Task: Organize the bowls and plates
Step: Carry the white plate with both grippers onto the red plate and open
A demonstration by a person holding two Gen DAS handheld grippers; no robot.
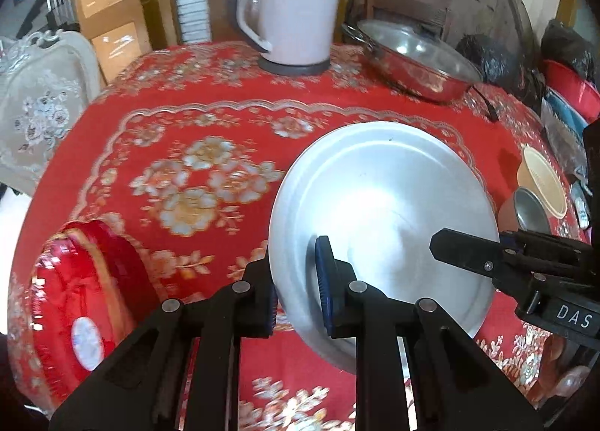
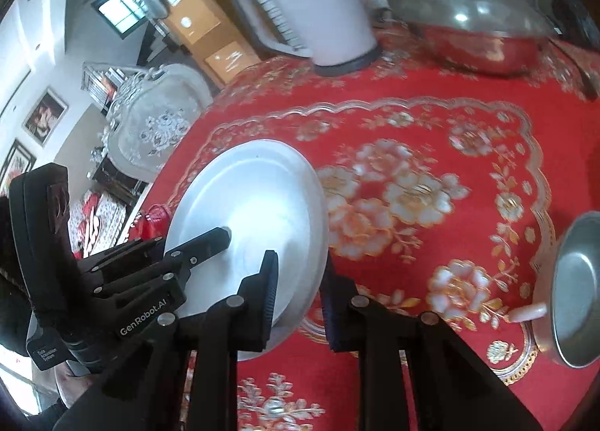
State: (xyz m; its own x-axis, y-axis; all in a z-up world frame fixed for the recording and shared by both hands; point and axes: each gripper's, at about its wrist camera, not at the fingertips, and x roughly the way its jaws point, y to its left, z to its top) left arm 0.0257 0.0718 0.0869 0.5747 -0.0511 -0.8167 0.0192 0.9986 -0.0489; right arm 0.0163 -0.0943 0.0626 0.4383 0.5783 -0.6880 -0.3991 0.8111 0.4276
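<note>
progress looks early, as far as i can judge. you hold one large metal plate (image 1: 382, 221) with both tools at once: your left gripper (image 1: 300, 281) is clamped on the near left edge of its rim, and your right gripper (image 2: 296, 292) is clamped on the opposite edge, with the rim between the pads on each side. in the left wrist view the tip of the right tool reaches over the plate from the right. the plate seems tilted and lifted a little off the cloth, but i cannot tell this for sure.

what is left, i think, is most of the work. a small metal bowl (image 1: 530, 211) and a cream bowl (image 1: 545, 179) stand near the right edge of the table, close beside each other and not stacked. the right wrist view shows a metal bowl (image 2: 573, 292) at its right edge with a small white piece just beside it; whether it is the same small bowl, i cannot say. a red round tin (image 1: 75, 303) lies at the near left.

the table (image 1: 210, 101) is round, covered with a red cloth with gold and white flowers. at the far side stand a white kettle (image 1: 296, 3) and a steel pot with a glass lid (image 1: 416, 56). behind the table you see cardboard boxes (image 1: 108, 14), a pale carved chair (image 1: 41, 108), dark bags at the right, and framed pictures and a window in the room beyond.
</note>
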